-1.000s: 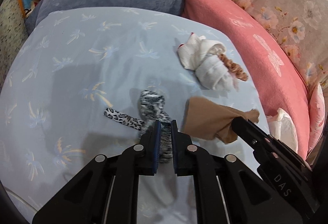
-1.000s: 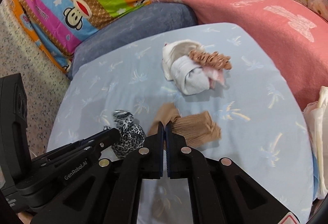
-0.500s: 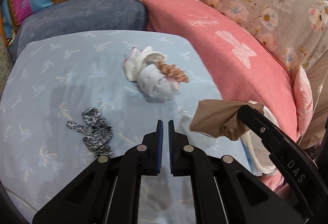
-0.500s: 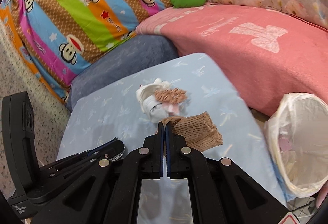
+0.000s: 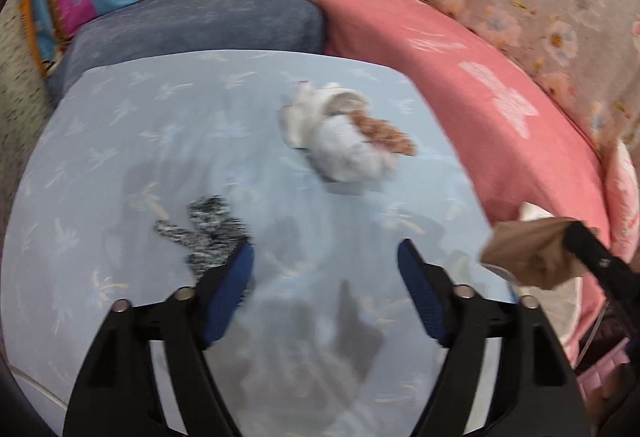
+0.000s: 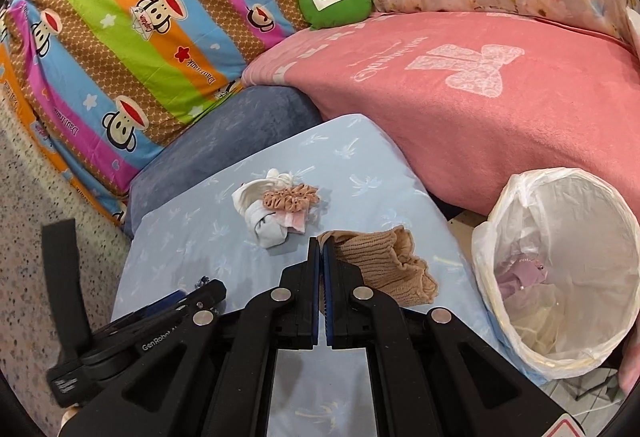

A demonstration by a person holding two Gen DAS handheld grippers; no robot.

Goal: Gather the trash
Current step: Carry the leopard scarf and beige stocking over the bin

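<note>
Right gripper (image 6: 321, 257) pinched tight on a tan sock (image 6: 386, 271), bulk of it hanging just right of the tips, pinched end hidden between the pads. Left gripper (image 5: 325, 257) spread wide after just opening, nothing between the pads, above the pale blue sheet (image 5: 160, 141). Just off its left pad, a blurred leopard-print scrap (image 5: 208, 233), partly covered by that pad. Further ahead, a white bundle (image 5: 340, 141) with a brown scrunchie (image 5: 386, 133) on top, details smeared by motion. To the right of the right gripper, a bin with a white liner (image 6: 560, 269), rim cut off at the edge, something purplish inside, hard to identify. Beyond, a pink blanket (image 6: 460, 93), a grey cushion (image 6: 224, 141), a striped monkey pillow (image 6: 132, 37)
</note>
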